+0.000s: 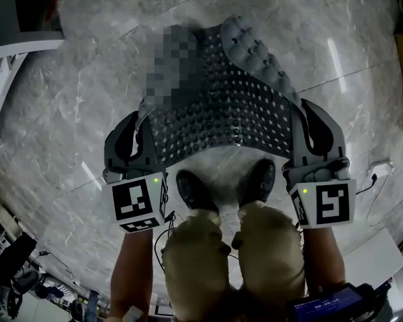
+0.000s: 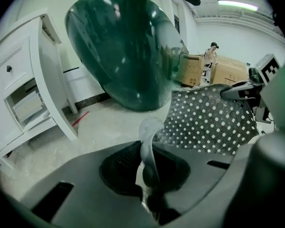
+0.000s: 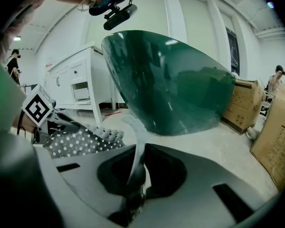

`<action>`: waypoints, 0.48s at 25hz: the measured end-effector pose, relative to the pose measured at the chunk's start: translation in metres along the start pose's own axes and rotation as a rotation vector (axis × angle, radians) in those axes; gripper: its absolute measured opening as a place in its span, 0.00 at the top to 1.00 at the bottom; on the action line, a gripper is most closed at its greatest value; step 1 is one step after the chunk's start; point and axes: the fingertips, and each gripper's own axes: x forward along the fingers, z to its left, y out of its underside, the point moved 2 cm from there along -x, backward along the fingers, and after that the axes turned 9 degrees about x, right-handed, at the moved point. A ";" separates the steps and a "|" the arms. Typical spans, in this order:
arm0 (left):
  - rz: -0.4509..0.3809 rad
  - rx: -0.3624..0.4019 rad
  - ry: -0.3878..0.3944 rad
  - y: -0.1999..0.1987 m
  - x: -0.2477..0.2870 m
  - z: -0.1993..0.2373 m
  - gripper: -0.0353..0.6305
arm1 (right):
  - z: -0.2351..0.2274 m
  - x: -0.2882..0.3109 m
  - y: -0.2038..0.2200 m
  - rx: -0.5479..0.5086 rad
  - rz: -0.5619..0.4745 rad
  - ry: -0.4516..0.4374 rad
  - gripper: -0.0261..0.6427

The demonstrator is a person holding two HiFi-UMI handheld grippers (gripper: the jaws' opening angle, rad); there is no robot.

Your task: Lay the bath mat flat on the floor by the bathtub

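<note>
The grey bath mat (image 1: 228,116), full of small holes, is held off the marble floor (image 1: 87,79) in front of the person's shoes. My left gripper (image 1: 140,139) is shut on its left edge and my right gripper (image 1: 307,138) is shut on its right edge. The far right corner is folded over and shows suction cups. In the left gripper view the mat's edge (image 2: 147,137) stands pinched in my left gripper (image 2: 148,167), with the mat (image 2: 204,122) spreading right. In the right gripper view my right gripper (image 3: 133,175) pinches the edge and the mat (image 3: 80,141) spreads left. The dark green bathtub (image 2: 123,51) (image 3: 175,80) stands just ahead.
A white cabinet (image 2: 28,89) (image 3: 80,82) with an open drawer stands left of the tub. Cardboard boxes (image 2: 213,70) (image 3: 249,106) sit on its right, with a person in the distance behind them. A white shelf edge (image 1: 13,52) is at the upper left, and cables lie on the floor (image 1: 376,180).
</note>
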 end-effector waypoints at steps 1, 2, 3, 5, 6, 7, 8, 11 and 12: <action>0.001 0.000 0.001 0.002 0.001 0.002 0.89 | 0.001 0.001 0.000 -0.003 0.002 0.002 0.92; 0.003 -0.001 0.003 0.004 0.002 0.003 0.89 | 0.002 0.001 0.001 -0.003 0.004 0.005 0.92; 0.005 -0.001 0.004 0.006 0.002 0.004 0.89 | 0.002 0.001 0.002 -0.003 0.006 0.006 0.92; 0.005 0.001 0.004 0.007 0.005 0.002 0.89 | 0.001 0.003 0.005 -0.002 0.006 0.003 0.92; 0.003 0.003 0.004 0.007 0.007 -0.001 0.89 | 0.000 0.005 0.008 -0.004 0.005 -0.002 0.92; -0.001 0.004 0.004 0.007 0.009 -0.003 0.89 | -0.001 0.007 0.010 -0.006 0.003 -0.007 0.92; -0.005 0.001 0.006 0.006 0.011 -0.004 0.89 | -0.001 0.008 0.011 -0.009 0.001 -0.010 0.92; -0.010 -0.015 0.012 0.011 0.013 -0.002 0.89 | 0.000 0.012 0.014 -0.012 -0.002 -0.012 0.92; -0.006 -0.018 0.010 0.016 0.014 0.001 0.89 | 0.002 0.014 0.015 -0.011 -0.005 -0.011 0.92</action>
